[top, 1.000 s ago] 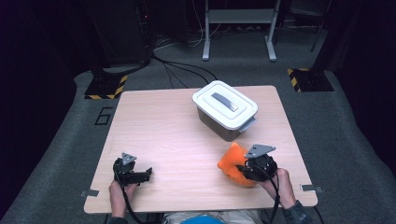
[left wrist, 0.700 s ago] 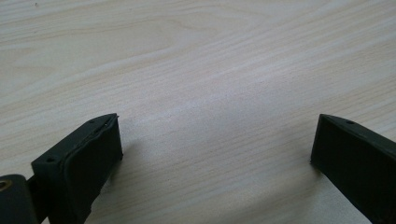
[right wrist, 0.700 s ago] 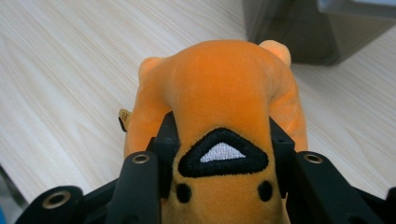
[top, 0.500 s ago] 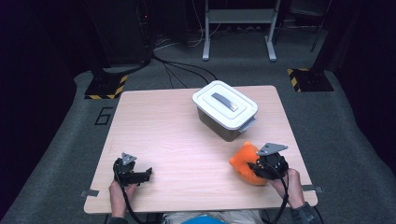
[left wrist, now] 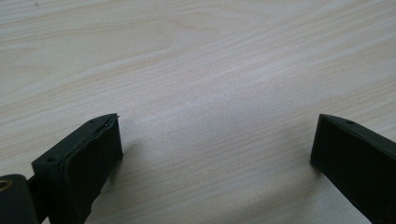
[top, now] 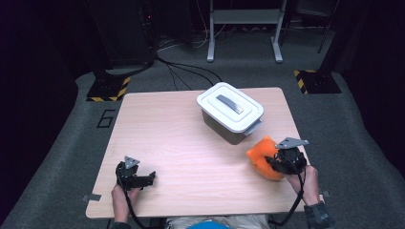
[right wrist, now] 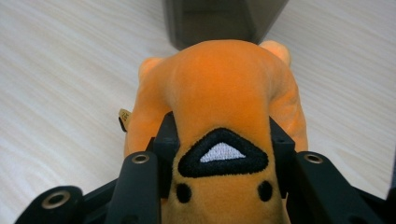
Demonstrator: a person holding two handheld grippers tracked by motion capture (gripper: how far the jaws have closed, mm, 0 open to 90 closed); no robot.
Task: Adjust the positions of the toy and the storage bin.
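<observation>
High view is showing my left gripper (top: 143, 178) resting at the near left of the table (top: 172, 124), jaws spread wide with nothing between them. Its own camera is looking down at bare wood grain between the two black jaws.

Moving right, the white lidded box (top: 230, 113) is sitting far of centre, its grey handle on top. In the right gripper view its dark wall (right wrist: 219, 21) is being cut off by the top edge.

At the near right, my right gripper (top: 277, 164) is clenching the orange plush toy (top: 261, 155), pads pressing on both its sides. The toy (right wrist: 219, 93) is lying directly between my jaws, stretching away toward the box; a small tag (right wrist: 124, 115) is poking out at its left. Its underside is staying hidden.

The toy is sitting close to the table's right edge, just near of the box, while open wood is stretching across the middle and left.
</observation>
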